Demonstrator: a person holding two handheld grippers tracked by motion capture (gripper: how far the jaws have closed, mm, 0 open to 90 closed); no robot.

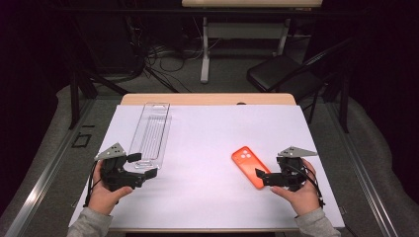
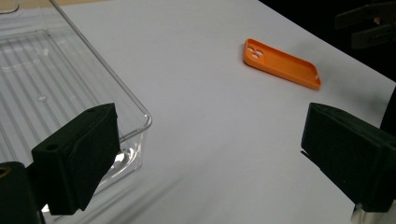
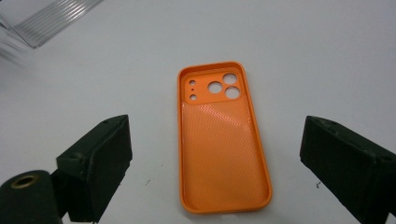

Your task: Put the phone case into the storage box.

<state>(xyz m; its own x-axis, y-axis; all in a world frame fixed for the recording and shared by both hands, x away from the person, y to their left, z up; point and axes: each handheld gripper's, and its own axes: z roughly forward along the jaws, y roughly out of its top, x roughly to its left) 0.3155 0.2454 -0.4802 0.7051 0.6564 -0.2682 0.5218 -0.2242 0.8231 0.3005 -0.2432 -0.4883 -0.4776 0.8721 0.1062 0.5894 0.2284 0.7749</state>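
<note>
Orange silicone phone case (image 3: 223, 140) lies flat on the white bench (image 1: 207, 143), open side up, its camera cut-outs at the end farther from the person. The right gripper (image 1: 263, 176) hovers at the near end of the case, with its two black fingers (image 3: 95, 163) spread wide on either side of the case, neither touching it. A clear ribbed plastic tray (image 1: 151, 132) lies well to the left of the case. The left gripper (image 1: 141, 168) sits at the near end of that tray, its fingers (image 2: 77, 156) also spread wide, one overlapping the tray's near corner, nothing pinched between them.
</note>
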